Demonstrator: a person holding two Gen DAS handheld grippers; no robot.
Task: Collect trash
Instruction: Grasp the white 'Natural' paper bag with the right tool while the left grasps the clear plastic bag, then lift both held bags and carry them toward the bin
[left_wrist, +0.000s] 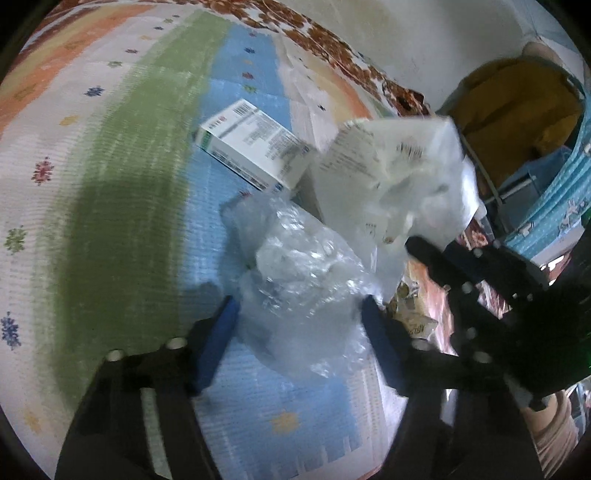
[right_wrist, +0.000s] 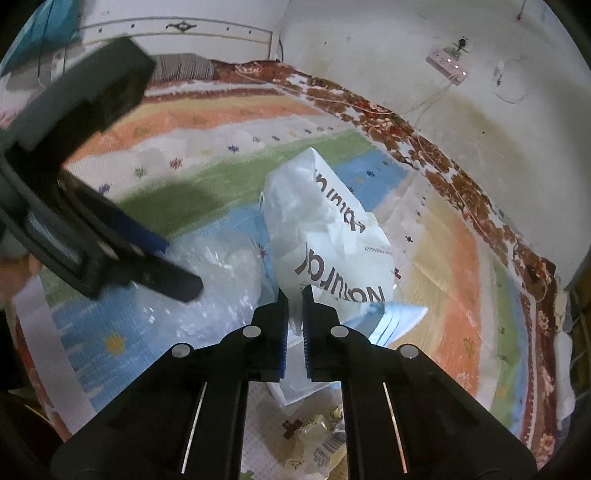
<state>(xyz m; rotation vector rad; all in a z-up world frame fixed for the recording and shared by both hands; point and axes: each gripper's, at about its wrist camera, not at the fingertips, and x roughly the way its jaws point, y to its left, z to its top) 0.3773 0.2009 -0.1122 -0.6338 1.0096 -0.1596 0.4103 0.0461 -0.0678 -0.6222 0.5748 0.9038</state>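
The white printed bag (right_wrist: 325, 236), crinkled and papery, is clamped at its lower edge between the fingers of the right gripper (right_wrist: 295, 295); its lettering is partly folded out of sight. In the left wrist view it is blurred, at centre right. The clear plastic wrap (left_wrist: 299, 280), glossy and crumpled, sits between the blue-padded fingers of the left gripper (left_wrist: 299, 310), which stand apart around it; whether the pads press it I cannot tell. A white carton (left_wrist: 255, 147) lies on the striped woven rug (left_wrist: 122, 184), upper centre, its corner hidden by the bag.
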